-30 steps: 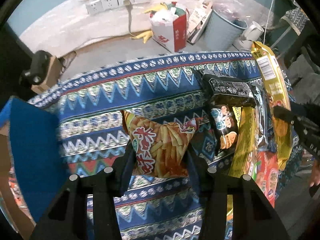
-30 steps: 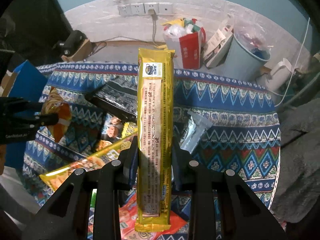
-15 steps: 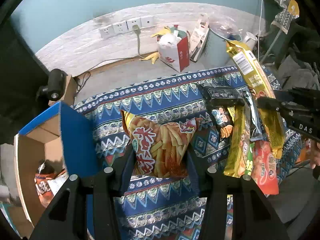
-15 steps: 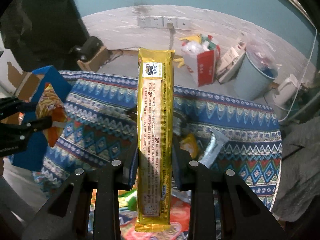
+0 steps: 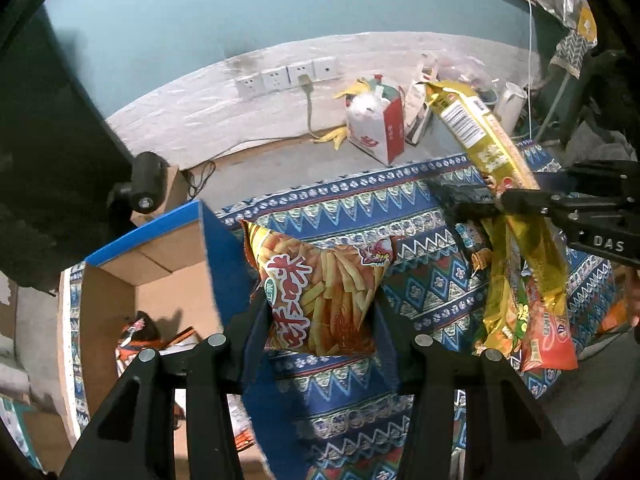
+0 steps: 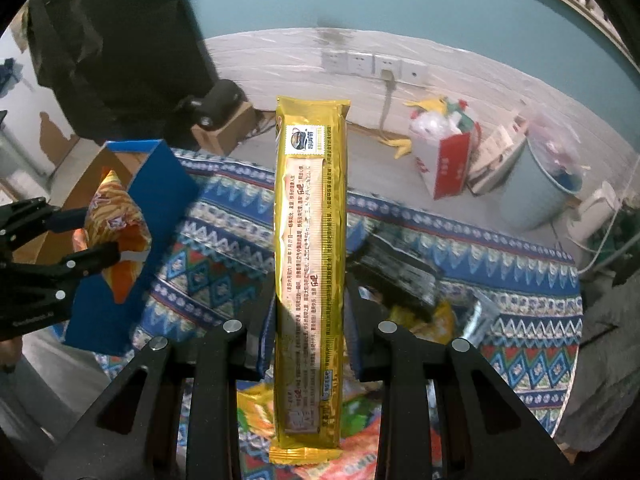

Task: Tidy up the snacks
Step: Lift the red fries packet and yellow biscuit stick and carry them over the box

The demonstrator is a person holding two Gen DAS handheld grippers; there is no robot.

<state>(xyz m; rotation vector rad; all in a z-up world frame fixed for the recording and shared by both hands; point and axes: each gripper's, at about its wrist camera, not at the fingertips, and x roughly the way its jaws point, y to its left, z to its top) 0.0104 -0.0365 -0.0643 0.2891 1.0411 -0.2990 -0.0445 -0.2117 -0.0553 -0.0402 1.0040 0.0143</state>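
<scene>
My left gripper [image 5: 318, 322] is shut on an orange bag of fries snacks [image 5: 320, 292] and holds it above the patterned cloth, just right of an open blue cardboard box [image 5: 160, 280]. The bag also shows in the right wrist view [image 6: 116, 232], held by the left gripper [image 6: 76, 240]. My right gripper [image 6: 310, 320] is shut on a long gold biscuit pack [image 6: 310, 240], held upright above the table. The gold pack also shows in the left wrist view [image 5: 492, 152], with the right gripper [image 5: 520, 200] at the right.
The box holds some snack packs [image 5: 140, 340]. More snacks lie on the cloth: a black pack [image 6: 400, 272], a yellow-green pack [image 5: 500, 312], a red pack [image 5: 548, 340], a silver pack [image 6: 480, 316]. Beyond the table are a red-white bag [image 6: 448, 156] and a grey bin [image 6: 536, 192].
Both grippers have risen and moved left with their snacks. The blue box has come into fuller view at the left, and the fries bag is now beside its wall.
</scene>
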